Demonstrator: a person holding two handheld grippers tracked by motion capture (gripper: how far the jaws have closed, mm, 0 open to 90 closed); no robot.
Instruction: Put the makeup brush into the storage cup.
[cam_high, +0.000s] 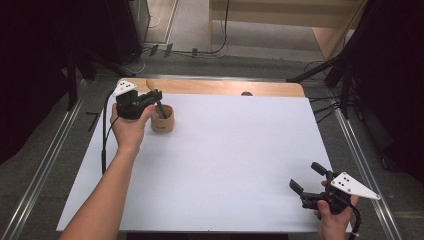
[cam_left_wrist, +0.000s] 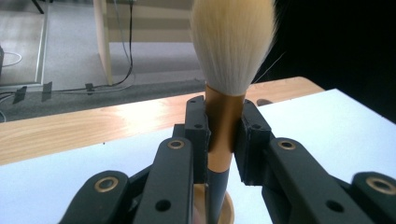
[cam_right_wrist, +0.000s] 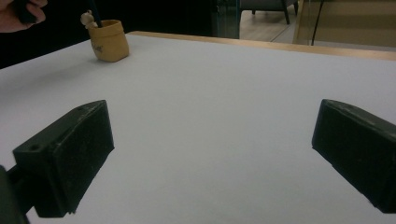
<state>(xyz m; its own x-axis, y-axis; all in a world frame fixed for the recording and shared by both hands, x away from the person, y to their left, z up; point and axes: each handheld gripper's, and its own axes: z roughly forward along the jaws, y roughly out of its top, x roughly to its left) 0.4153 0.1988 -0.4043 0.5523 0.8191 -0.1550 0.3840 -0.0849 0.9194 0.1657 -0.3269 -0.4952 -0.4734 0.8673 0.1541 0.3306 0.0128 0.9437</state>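
Note:
A brush with a cream bristle head (cam_left_wrist: 233, 42), a gold ferrule and a dark handle stands upright between the pads of my left gripper (cam_left_wrist: 224, 135), which is shut on the ferrule. The handle's lower end reaches down into a small wooden cup (cam_left_wrist: 227, 211) right below the jaws. From above, the left gripper (cam_high: 156, 95) hangs over the cup (cam_high: 162, 122) at the far left of the table, with the brush (cam_high: 150, 83) tilted in it. My right gripper (cam_high: 306, 176) rests at the near right corner, open, nothing between its pads (cam_right_wrist: 70, 158). It faces the distant cup (cam_right_wrist: 109, 41).
A white sheet (cam_high: 225, 160) covers the table, with a bare wooden strip (cam_high: 225, 87) along the far edge. Metal rails (cam_high: 45, 165) run down both sides. Dark stands and cables (cam_high: 330, 70) are on the floor beyond the far corners.

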